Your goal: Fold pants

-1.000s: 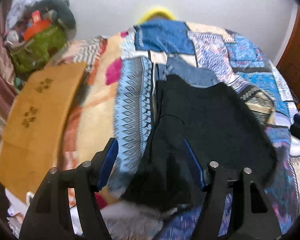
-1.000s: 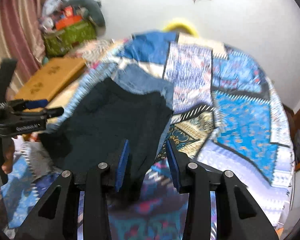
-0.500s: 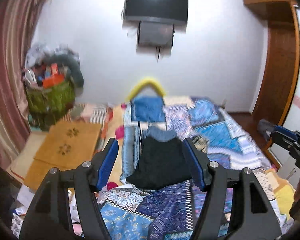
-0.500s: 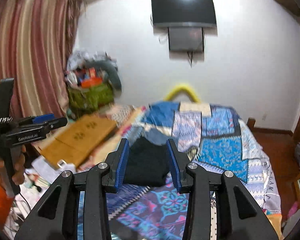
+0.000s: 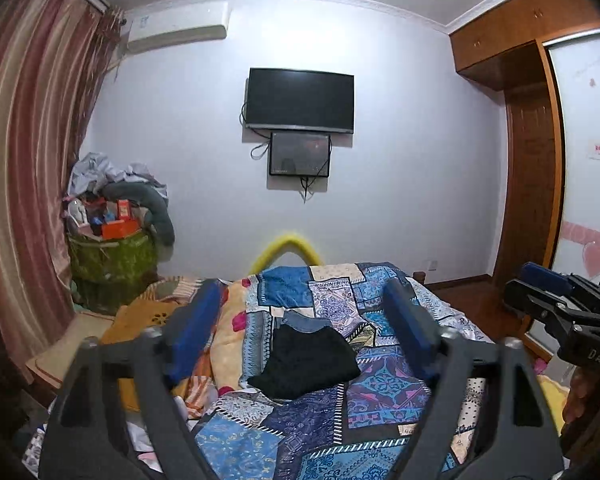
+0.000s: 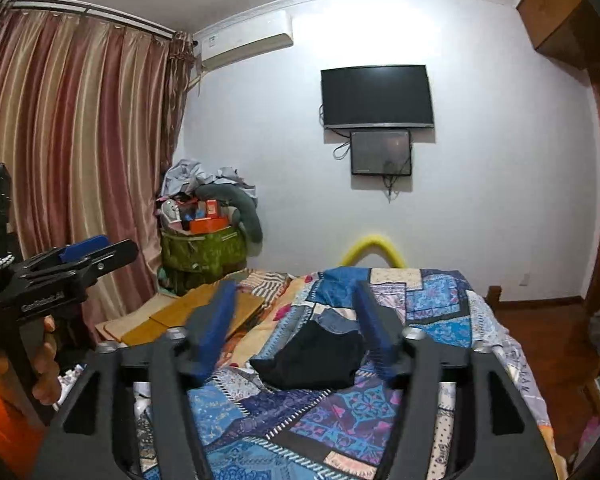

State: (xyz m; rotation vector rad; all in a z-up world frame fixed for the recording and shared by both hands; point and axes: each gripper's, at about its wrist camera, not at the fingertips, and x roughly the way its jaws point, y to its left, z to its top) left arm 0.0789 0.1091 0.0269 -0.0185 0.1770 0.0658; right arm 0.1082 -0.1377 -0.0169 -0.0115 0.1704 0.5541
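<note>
Left wrist view first: the left gripper [image 5: 298, 332] stands with its blue pads spread wide and nothing between them; its jaws have just been opening. Well beyond the fingertips, the black pants [image 5: 308, 360] lie as a compact folded bundle on the patchwork quilt [image 5: 380, 392] of the bed, with a folded piece of blue denim [image 5: 302, 322] just behind them. At the right edge the right gripper [image 5: 548, 292] is in sight, held in a hand, well apart from the cloth. As I judge it, the folding looks finished: the pants sit flat and squared, and neither tool touches them. A second ago this camera looked down from close above the pants, which filled the view; now the whole room shows, with the television [image 5: 300, 100] on the far wall.

Right wrist view: the right gripper [image 6: 296, 324] is also parted and empty, its jaws having just been opening from a narrower gap. The pants [image 6: 312, 360] rest on the quilt [image 6: 340, 412] far ahead, untouched. The left gripper [image 6: 96, 252] shows at the left, gripped by a hand [image 6: 44, 364]. Here too the earlier frame sat low over the dark fabric; now the camera is drawn back and raised. What is left, if anything, seems only to set the tools aside.
</note>
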